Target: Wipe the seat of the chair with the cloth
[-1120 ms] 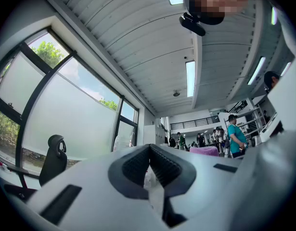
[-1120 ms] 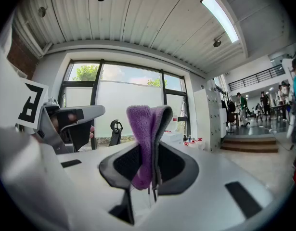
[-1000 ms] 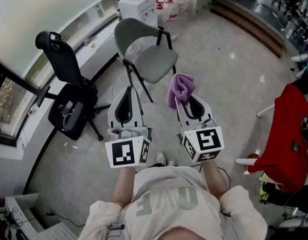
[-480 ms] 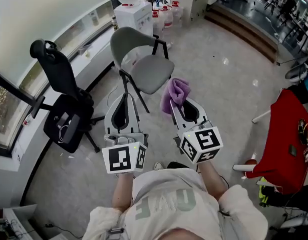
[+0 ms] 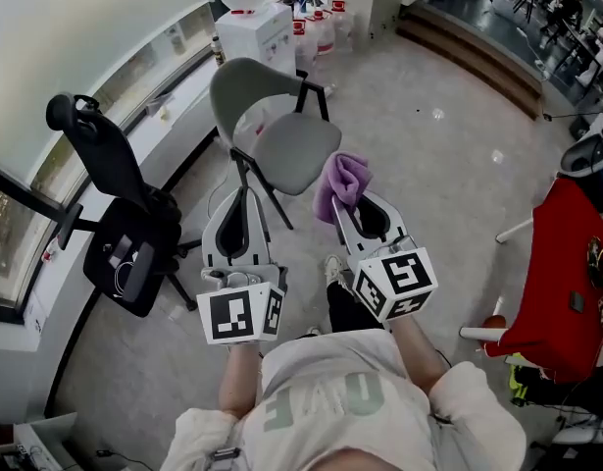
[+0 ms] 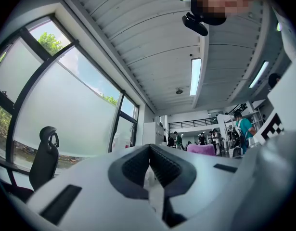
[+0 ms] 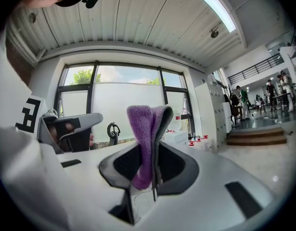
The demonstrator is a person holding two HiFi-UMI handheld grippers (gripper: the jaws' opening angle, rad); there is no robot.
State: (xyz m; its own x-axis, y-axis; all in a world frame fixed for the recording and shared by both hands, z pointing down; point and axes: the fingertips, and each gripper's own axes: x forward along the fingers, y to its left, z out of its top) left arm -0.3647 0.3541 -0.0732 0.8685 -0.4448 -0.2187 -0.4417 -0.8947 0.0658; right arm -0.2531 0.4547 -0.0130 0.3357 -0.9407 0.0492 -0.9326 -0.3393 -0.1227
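- My right claw (image 5: 348,207) clamps the purple cloth (image 5: 342,178), near the chair (image 5: 293,150) seat's front edge.
- My left claw (image 5: 244,194) is closed and empty.
- The cloth seems soft and floppy; gripping its bunched fold suits.

The head camera looks steeply down over the person's chest (image 5: 326,395) at the left claw (image 5: 244,192), right claw (image 5: 352,199) and floor (image 5: 428,194). Each claw camera sits close behind its jaws, tilted up toward windows (image 6: 66,105) and ceiling (image 6: 152,47). All three catch the black office chair (image 5: 115,224) and the purple cloth (image 5: 342,180).
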